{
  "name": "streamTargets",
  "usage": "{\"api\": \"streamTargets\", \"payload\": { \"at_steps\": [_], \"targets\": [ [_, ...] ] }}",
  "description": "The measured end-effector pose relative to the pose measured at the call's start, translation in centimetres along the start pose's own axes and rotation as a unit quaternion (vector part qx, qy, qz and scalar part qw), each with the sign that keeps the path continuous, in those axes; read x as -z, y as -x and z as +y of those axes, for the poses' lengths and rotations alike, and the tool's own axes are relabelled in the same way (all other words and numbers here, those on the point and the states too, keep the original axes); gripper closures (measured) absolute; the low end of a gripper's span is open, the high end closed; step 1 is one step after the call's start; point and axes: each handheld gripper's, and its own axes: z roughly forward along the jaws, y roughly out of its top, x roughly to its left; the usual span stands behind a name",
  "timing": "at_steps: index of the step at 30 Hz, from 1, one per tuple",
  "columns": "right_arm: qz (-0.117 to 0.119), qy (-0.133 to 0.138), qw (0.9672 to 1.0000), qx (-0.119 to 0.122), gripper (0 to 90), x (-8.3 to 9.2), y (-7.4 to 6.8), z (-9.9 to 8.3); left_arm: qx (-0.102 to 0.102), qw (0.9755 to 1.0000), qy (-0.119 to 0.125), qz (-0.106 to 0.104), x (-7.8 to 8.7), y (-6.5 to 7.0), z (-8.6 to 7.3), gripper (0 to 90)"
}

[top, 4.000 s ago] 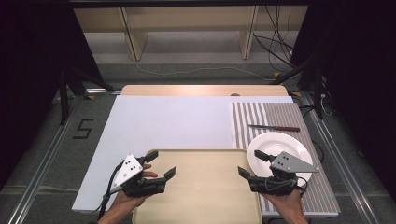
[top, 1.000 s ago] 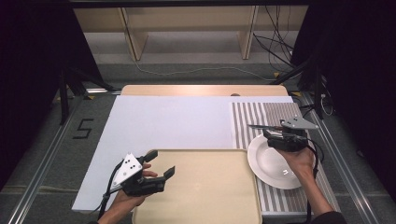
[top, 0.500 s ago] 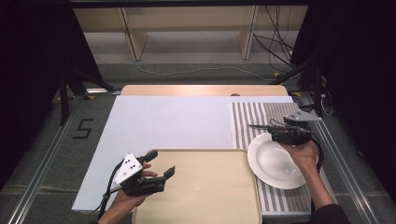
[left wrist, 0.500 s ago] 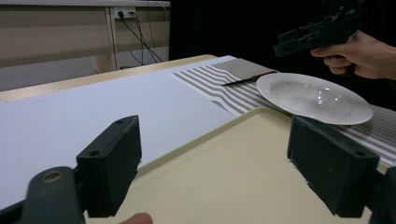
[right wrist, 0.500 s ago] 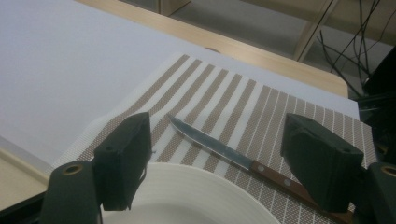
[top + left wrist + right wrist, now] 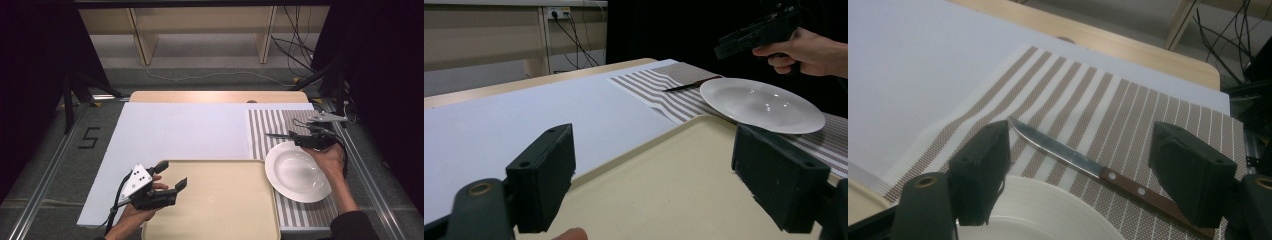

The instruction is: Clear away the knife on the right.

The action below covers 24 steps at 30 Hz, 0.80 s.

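Knife (image 6: pixel 1088 167) lies on the striped mat (image 6: pixel 1128 115) just below and ahead of the right gripper (image 6: pixel 1080 170), whose jaws are wide apart with nothing between them, so I think it must go lower, then squeeze the brown handle.

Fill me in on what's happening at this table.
A person holds a two-jaw gripper in each hand. The right gripper hovers, fingers open, over the wooden-handled steel knife, which lies on the brown-and-white striped placemat just beyond the round white plate; nothing is gripped yet. The left gripper waits open and empty at the near left corner of the beige plastic tray.
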Motion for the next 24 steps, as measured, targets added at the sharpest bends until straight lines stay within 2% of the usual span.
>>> {"api": "streamTargets", "payload": {
  "at_steps": [7,11,15,17,21,24],
  "targets": [
    [-0.007,-0.026,0.9996,-0.009,25.8,-1.2,0.9,0.3,0.002,1.0,0.001,0.0,0.0,0.0,0.0,17.4],
    [-0.022,-0.063,0.9977,-0.011,26.1,-2.6,2.1,0.6,0.001,1.0,0.0,-0.001,0.0,0.0,0.0,17.4],
    [-0.021,-0.081,0.9964,-0.016,26.4,-3.2,2.9,0.5,0.003,1.0,0.001,0.0,0.0,-0.1,0.0,17.4],
    [-0.021,-0.103,0.9943,-0.018,26.8,-3.7,3.6,0.4,0.004,1.0,0.002,0.0,0.0,0.0,0.0,17.4],
    [-0.019,-0.12,0.9924,-0.018,27.3,-4.0,4.1,0.5,0.003,1.0,-0.002,0.0,-0.1,-0.1,0.0,17.4],
    [-0.016,-0.144,0.9893,-0.012,27.9,-4.7,4.4,0.8,0.002,1.0,-0.002,0.0,-0.1,-0.1,0.0,17.4]
  ]
}}
